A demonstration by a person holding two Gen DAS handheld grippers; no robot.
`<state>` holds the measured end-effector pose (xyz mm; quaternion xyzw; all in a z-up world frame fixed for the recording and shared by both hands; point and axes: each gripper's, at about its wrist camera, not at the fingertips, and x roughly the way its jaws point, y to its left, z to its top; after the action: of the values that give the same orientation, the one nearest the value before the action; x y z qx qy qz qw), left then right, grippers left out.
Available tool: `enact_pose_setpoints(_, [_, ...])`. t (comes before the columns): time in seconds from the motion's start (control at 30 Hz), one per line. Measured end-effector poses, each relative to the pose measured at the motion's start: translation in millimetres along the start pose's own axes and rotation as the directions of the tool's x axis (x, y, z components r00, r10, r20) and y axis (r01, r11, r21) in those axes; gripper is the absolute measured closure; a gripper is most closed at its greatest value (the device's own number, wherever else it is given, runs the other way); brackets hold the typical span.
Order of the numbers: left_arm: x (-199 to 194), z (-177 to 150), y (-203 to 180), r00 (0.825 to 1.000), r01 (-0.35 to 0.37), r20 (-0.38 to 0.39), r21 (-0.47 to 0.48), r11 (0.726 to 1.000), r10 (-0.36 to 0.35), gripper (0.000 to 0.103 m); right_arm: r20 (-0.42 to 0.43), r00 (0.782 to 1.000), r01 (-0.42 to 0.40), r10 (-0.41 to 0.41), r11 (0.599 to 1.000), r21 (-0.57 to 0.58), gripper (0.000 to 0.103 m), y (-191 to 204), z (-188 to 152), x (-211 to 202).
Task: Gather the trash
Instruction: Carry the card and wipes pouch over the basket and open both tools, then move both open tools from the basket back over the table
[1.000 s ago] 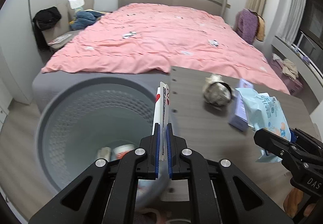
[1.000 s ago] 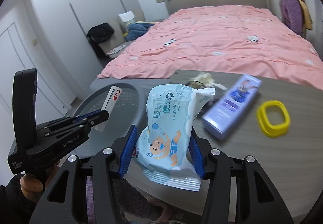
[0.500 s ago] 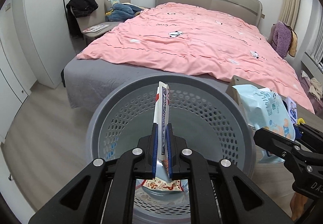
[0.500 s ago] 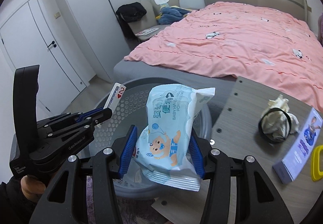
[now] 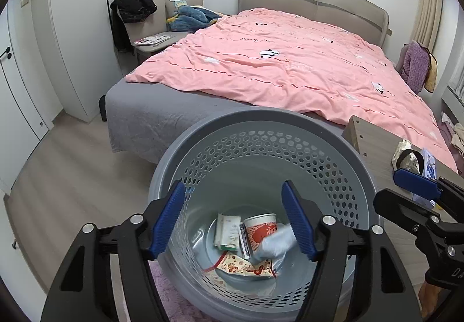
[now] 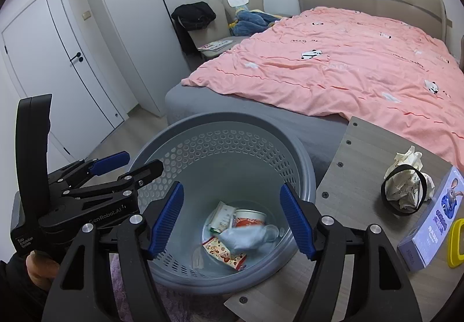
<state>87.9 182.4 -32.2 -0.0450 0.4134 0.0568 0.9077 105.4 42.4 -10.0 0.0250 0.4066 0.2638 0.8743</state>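
A grey perforated basket (image 5: pixel 261 116) (image 6: pixel 220 119) stands on the floor below both grippers. My left gripper (image 5: pixel 232 187) (image 6: pixel 136 164) hangs over it with its jaws opening and nothing between them. My right gripper (image 6: pixel 231 187) (image 5: pixel 403 194) is beside it, jaws opening too, also empty. A pale blue wipes pack (image 6: pixel 246 236) (image 5: pixel 275 240) shows blurred at the bottom of the basket, among a red-and-white paper cup (image 5: pixel 259 227), a folded paper packet (image 5: pixel 227 230) and a red-patterned wrapper (image 5: pixel 240 265). A crumpled tissue with a black band (image 6: pixel 406 188) lies on the table (image 6: pixel 362 206).
On the table's right side lie a purple box (image 6: pixel 432 229) and a yellow ring (image 6: pixel 456 243). A bed with a pink quilt (image 5: pixel 290 66) fills the back. A chair with clothes (image 5: pixel 150 23) and white wardrobe doors (image 6: pixel 58 61) stand at the left.
Both grippers swung left from the table to above the basket. The left let go of the playing card and the right let go of the wipes pack, which now lies in the basket.
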Motion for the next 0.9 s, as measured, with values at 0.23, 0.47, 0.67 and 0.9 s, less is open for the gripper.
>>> enact_pose_setpoints(0.23, [-1,-3,-1,1.0,-0.021,-0.005,0.002,1.0,0.021,0.033,0.007,1.0,0.003,-0.003,1.0,0.012,0.032,-1,-5,-5])
enact_pose_setpoints(0.47, [-6,-7,-3,0.999,-0.034,-0.001,0.007,0.999,0.034,0.028,0.017,1.0,0.01,-0.01,1.0,0.015,0.03,-1,-9,-12])
enact_pose_setpoints(0.67, [-11,-9,-7,0.999,-0.049,0.003,0.019,0.999,0.049,0.026,0.026,0.999,0.021,-0.022,1.0,0.019,0.029,-3,-15,-19])
enact_pose_setpoints(0.9, [-16,-14,-14,0.998,-0.059,0.003,0.033,0.998,0.059,0.025,0.04,0.999,0.035,-0.036,0.999,0.027,0.024,-7,-21,-29])
